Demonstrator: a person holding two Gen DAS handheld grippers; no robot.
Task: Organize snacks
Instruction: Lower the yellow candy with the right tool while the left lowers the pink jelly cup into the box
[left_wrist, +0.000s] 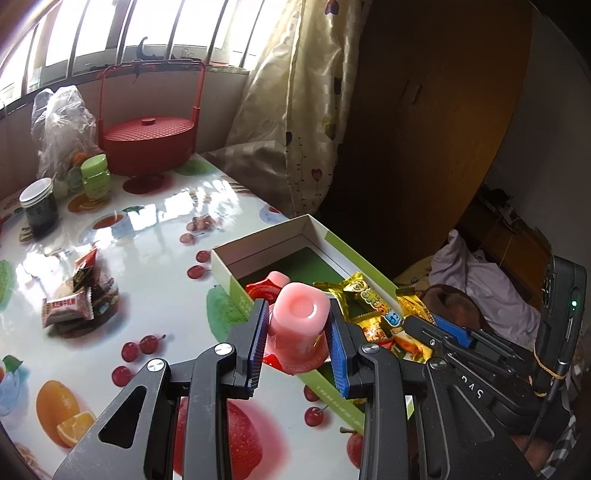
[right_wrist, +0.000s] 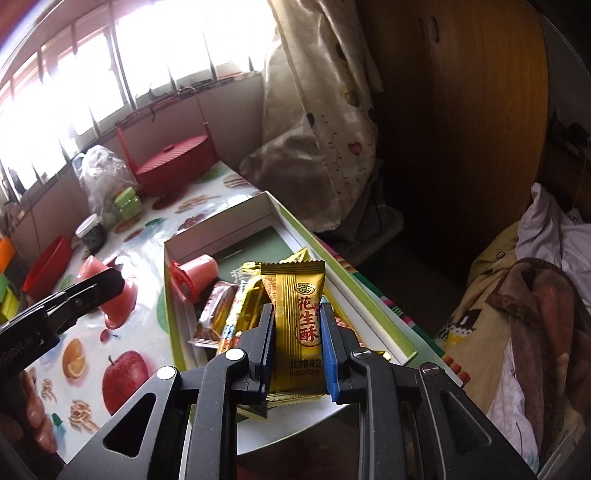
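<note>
My left gripper is shut on a pink jelly cup, held bottom-up at the near left edge of the open green-and-white box. It also shows in the right wrist view, left of the box. My right gripper is shut on a gold peanut candy packet, held upright over the box's near end. Inside the box lie another pink jelly cup, a brown packet and several gold and yellow packets.
A pile of small wrapped snacks sits on the fruit-print table at the left. A red lidded basket, a green jar, a dark jar and a plastic bag stand at the back. A red bowl is far left.
</note>
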